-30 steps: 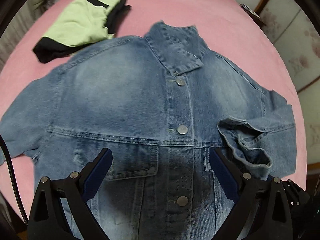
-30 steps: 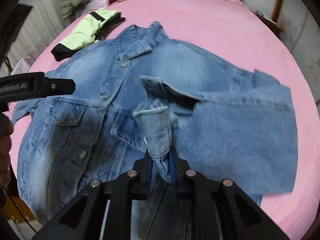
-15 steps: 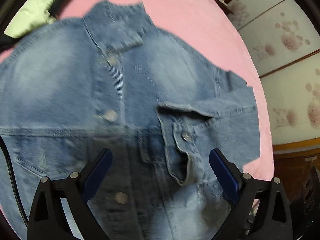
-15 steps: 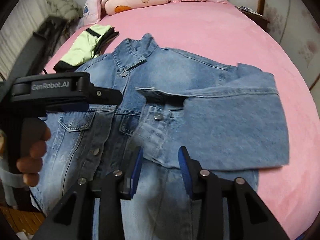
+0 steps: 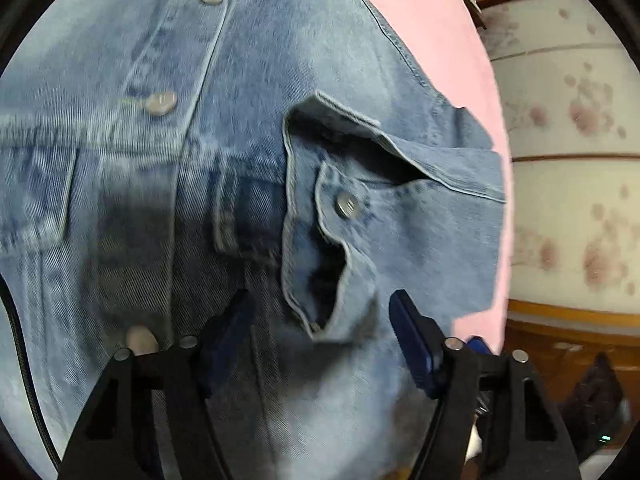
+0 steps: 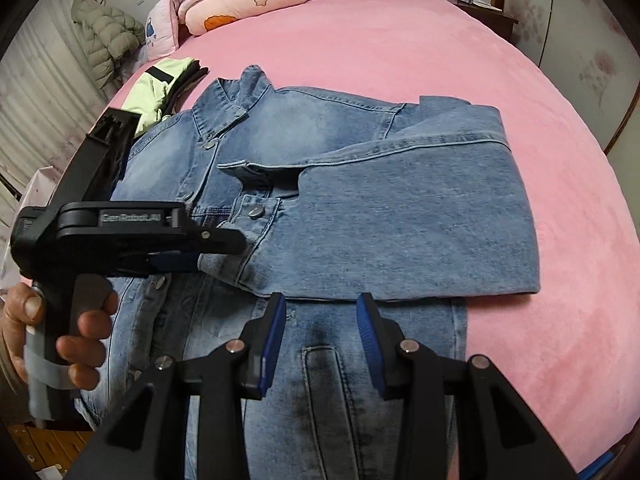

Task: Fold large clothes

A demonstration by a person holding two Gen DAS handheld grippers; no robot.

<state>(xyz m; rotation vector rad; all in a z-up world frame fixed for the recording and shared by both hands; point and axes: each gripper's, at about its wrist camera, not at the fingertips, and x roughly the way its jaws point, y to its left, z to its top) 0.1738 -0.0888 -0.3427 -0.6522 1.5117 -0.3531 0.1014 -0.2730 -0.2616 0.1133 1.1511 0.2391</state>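
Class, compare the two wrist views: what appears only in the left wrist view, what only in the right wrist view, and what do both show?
Only the left wrist view: a close look at the cuff's dark opening and the flowered wall panels.

Only the right wrist view: the hand holding the left gripper, the green garment, the folded bedding.

Both: the denim jacket, its folded sleeve, the pink bed.

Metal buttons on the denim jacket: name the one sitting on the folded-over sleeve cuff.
The cuff button, on the sleeve folded across the chest. The others, like the collar button, run down the front placket.
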